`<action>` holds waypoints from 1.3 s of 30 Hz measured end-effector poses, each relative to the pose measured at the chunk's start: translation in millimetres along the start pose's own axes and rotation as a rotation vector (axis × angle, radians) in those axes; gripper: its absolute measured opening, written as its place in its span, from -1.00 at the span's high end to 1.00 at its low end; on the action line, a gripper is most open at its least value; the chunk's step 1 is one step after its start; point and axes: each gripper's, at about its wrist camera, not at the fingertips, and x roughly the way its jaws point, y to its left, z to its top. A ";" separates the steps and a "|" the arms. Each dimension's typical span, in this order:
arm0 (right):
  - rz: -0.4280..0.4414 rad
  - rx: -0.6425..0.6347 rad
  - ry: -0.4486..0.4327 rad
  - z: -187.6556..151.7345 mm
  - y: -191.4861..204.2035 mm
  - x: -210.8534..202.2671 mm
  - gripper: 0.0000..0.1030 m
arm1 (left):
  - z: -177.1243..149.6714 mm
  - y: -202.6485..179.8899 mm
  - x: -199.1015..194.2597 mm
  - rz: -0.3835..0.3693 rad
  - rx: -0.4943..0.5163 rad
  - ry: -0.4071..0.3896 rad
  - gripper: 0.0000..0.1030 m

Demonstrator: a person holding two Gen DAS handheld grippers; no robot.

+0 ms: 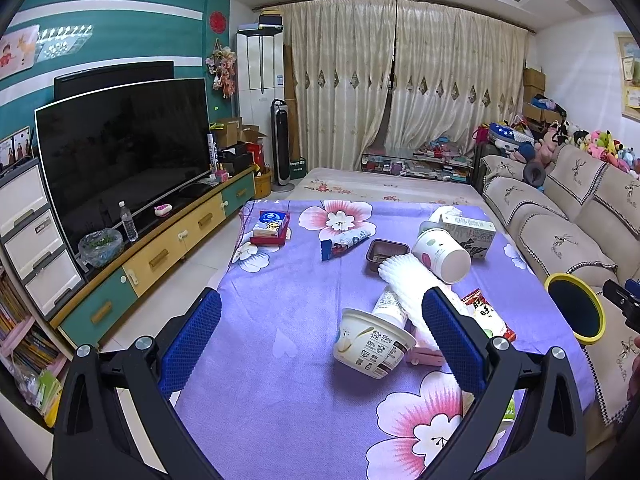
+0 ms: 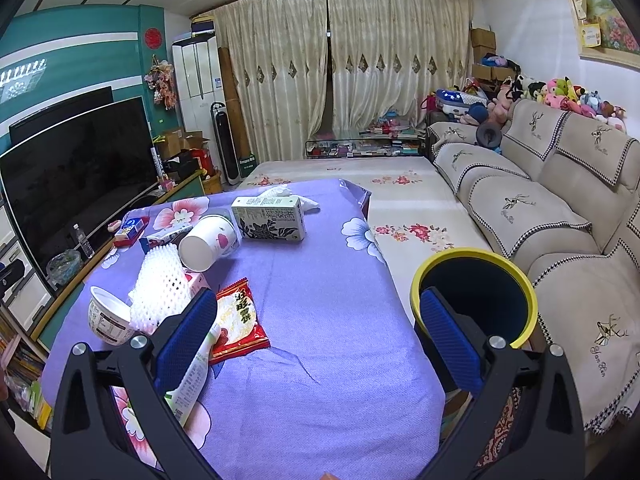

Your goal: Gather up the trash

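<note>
Trash lies on a table with a purple flowered cloth: a white yogurt tub on its side, a white foam net sleeve, a tipped paper cup, a red snack bag, a brown tray. My left gripper is open and empty above the cloth, the tub just inside its right finger. A yellow-rimmed dark bin stands right of the table. My right gripper is open and empty, with the snack bag and a green-white carton by its left finger.
A tissue box and a blue-and-white box on a red tray sit at the table's far side. A TV on a cabinet stands left. A beige sofa runs along the right.
</note>
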 end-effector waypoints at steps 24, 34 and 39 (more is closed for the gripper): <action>-0.006 0.007 0.004 -0.6 -0.6 1.3 -0.87 | -2.6 -4.2 5.2 -0.003 0.010 0.010 -0.93; -0.006 0.008 0.005 -0.6 -0.6 1.4 -0.87 | -3.3 -4.3 6.1 -0.003 0.011 0.011 -0.93; -0.006 0.009 0.006 -0.3 -0.9 1.6 -0.87 | -3.8 -4.5 7.2 -0.003 0.011 0.011 -0.93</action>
